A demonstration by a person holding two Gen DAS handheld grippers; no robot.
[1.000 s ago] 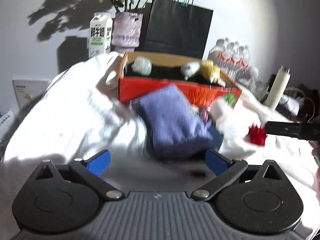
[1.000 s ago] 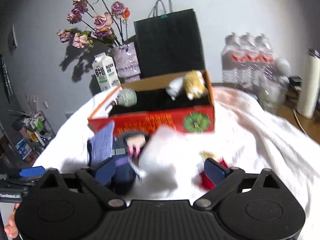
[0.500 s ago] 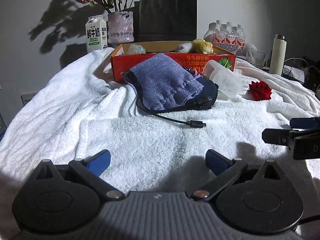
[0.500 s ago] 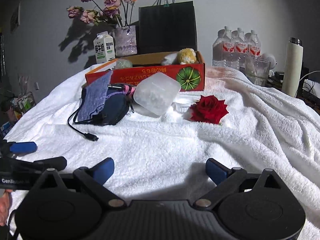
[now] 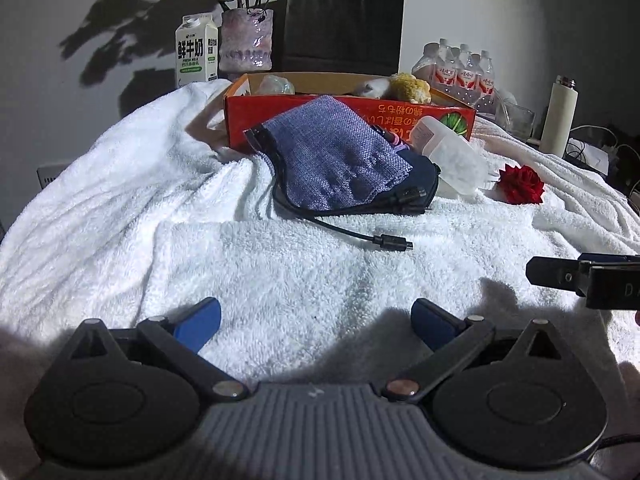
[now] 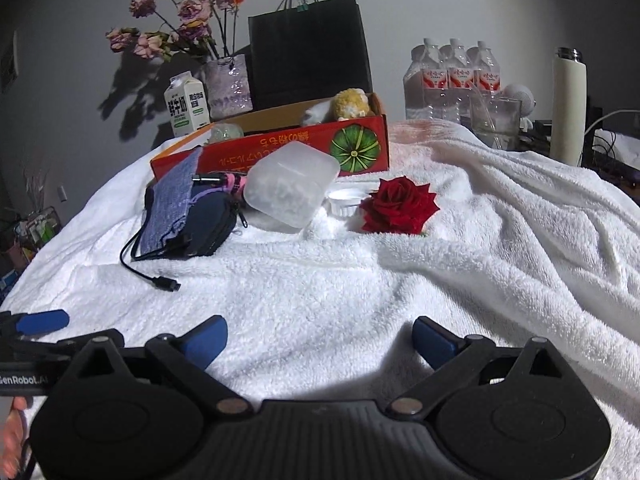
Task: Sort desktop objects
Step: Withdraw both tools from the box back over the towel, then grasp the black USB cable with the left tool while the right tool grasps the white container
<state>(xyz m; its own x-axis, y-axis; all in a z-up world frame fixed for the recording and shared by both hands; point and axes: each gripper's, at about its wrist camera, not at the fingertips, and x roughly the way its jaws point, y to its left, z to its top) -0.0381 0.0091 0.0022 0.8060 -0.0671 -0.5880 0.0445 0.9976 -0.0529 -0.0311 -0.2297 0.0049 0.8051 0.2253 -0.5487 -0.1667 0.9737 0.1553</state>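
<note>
While both tools hover low and empty with jaws spread, the left gripper [image 5: 316, 320] faces the woven blue pouch [image 5: 336, 156] straight ahead, long axis slanting left-far to right-near, on white terry towel [image 5: 200, 248]. The right gripper [image 6: 320, 338] seems nearer the frosted plastic box [image 6: 290, 190] and red fabric rose [image 6: 398, 206], before the red carton [image 6: 360, 148].
</note>
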